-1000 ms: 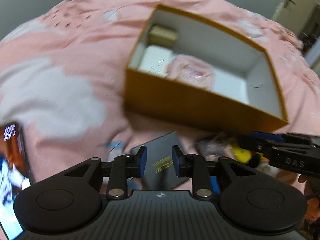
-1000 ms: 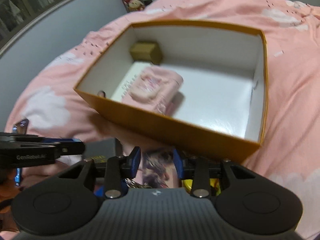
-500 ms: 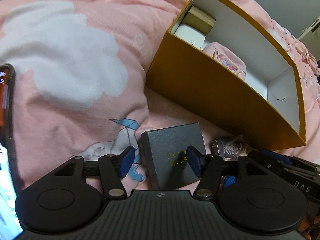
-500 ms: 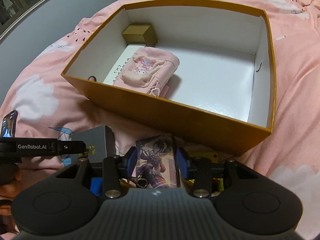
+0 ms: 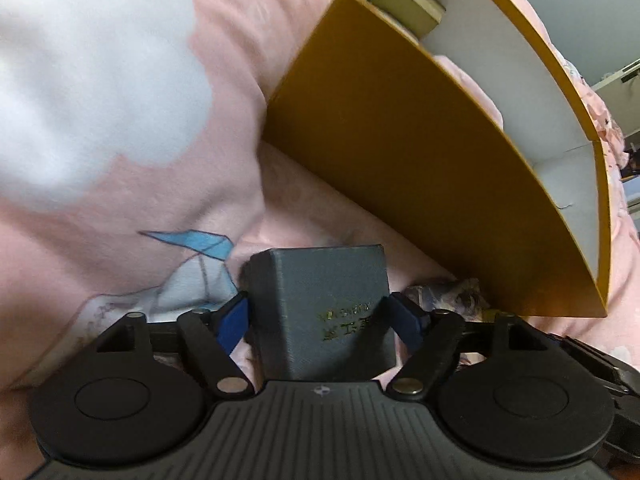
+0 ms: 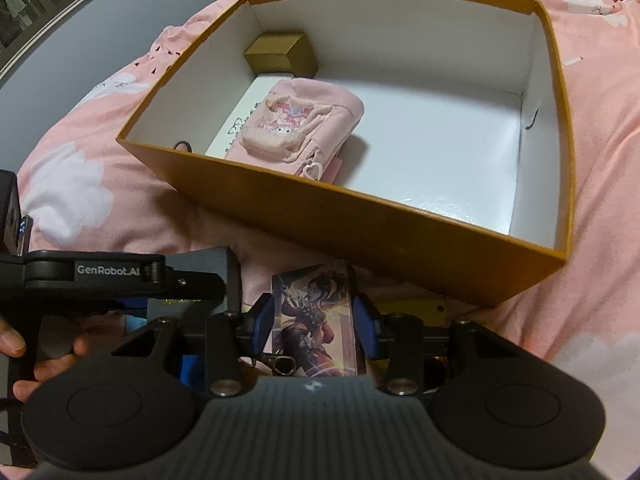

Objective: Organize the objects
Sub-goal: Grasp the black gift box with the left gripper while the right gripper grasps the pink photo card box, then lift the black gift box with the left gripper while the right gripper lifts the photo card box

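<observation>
We see a bed spread with a pink blanket (image 6: 608,168) printed with white clouds, and on it sits the big orange box (image 6: 360,228), open at the top with a white inside. In its far left corner stands a small gold box (image 6: 280,54), and just in front of that a pink pouch (image 6: 300,128) lies partly over a white card (image 6: 236,120) on the box floor; the rest of the floor shows bare white. Outside the orange box, near its front wall, a grey box (image 5: 324,312) with gold lettering rests on the blanket. Our left gripper (image 5: 320,320) straddles it: its 2 blue fingers (image 5: 232,320) have just been opening and now stand wide, one at each side of the grey box, the left one just beside its wall, though we cannot tell whether either presses on it. Beside it, our right gripper (image 6: 314,322) has a picture card (image 6: 314,320) with a drawn figure upright between its fingers (image 6: 262,322), which sit partly closed against the card's 2 edges. A key ring (image 6: 282,364) shows at the card's lower end. A hand (image 6: 24,356) grips the left gripper's handle at the left edge of the right wrist view.
</observation>
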The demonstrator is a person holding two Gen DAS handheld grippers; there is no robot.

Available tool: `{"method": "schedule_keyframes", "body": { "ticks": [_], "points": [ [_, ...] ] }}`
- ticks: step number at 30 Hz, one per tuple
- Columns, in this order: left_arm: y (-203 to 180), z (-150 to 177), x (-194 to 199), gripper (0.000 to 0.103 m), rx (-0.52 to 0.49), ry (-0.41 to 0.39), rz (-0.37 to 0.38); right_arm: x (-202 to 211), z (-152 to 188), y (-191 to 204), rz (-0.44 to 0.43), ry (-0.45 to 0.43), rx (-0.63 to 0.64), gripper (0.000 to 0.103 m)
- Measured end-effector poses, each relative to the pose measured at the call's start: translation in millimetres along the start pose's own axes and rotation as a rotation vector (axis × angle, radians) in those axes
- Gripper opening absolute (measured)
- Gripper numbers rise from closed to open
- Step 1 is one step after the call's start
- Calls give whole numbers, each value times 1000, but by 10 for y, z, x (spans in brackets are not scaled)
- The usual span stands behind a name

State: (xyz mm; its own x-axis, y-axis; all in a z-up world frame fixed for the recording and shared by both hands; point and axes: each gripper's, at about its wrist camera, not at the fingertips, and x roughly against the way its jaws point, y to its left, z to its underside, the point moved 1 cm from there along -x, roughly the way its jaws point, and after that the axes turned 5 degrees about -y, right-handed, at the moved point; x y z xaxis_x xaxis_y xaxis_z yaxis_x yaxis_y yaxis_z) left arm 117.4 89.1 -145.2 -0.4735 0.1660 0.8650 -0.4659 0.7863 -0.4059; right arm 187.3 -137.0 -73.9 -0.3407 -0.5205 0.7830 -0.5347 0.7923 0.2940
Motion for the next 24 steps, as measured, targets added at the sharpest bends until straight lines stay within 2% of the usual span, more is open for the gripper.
{"method": "schedule_keyframes", "body": {
  "ticks": [1,6,10,12,15,21,24],
  "points": [
    [-1,4,5,83,0,1,2,-19,0,2,3,5,2,45],
    [4,45,183,60,-8,-33,15,-73,29,-42,18,32,-13,45],
    [-39,103,300,56,-41,-55,21,-106,35,-80,8,46,-34,45],
    [-68,135,367,50,-59,-69,28,-124,30,-82,-4,54,-38,45],
    [-126,82,445,46,-101,-83,35,-153,8,-91,-12,68,-38,45],
    [-268,45,630,45,-196,-107,-8,-246,-66,-118,-28,107,-30,44],
    [-243,17,644,45,-197,-103,-11,-334,-88,-111,-20,134,-17,45]
  ]
}}
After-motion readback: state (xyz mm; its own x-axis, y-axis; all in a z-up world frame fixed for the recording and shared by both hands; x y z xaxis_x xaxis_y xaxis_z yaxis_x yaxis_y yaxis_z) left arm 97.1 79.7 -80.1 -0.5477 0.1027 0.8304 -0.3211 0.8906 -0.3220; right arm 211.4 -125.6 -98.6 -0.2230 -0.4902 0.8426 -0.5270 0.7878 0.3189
